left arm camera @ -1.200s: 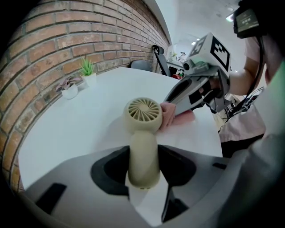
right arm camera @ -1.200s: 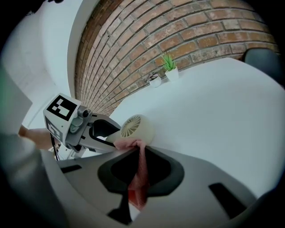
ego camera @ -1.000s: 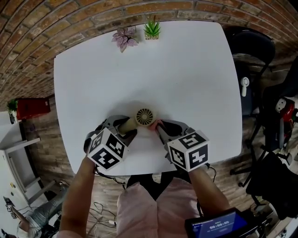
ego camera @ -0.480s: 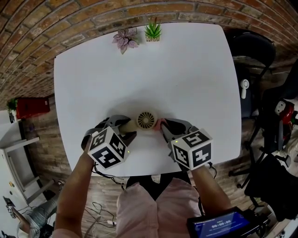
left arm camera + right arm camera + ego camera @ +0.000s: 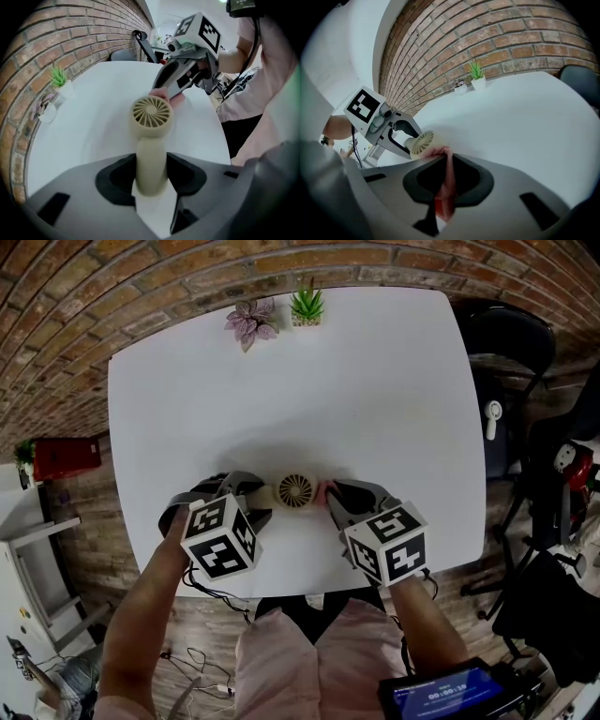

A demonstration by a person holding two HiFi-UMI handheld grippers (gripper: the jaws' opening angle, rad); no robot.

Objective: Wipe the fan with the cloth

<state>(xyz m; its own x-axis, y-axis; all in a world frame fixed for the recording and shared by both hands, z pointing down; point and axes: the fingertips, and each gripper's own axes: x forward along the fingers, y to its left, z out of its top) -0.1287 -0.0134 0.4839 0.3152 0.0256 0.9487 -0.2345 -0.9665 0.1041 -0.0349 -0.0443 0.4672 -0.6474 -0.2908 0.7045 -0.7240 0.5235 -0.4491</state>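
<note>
Holding the fan [image 5: 296,491] by its handle, your left claw [image 5: 246,495] is closed partway, with its pads pressed on either side of the cream stem. In the left gripper view the handle rises between the jaws and the round grille faces the camera. The fan sits low over the tabletop [image 5: 375,381], near its front edge and between your two claws; you cannot tell whether it touches the surface. Your right claw [image 5: 336,502] is clamped narrow on the pink cloth [image 5: 446,180], pinching a thin fold between the jaws while a bunched end pokes out past the tips. That bunched end lies against the fan's head, at the rim of the grille on the side away from your left claw. Your claws point toward each other from left and right, both angled down. At the far edge of the tabletop, well apart from the fan, a purplish plant [image 5: 250,318] and a green plant [image 5: 307,301] stand side by side before a brick wall [image 5: 141,277].
</note>
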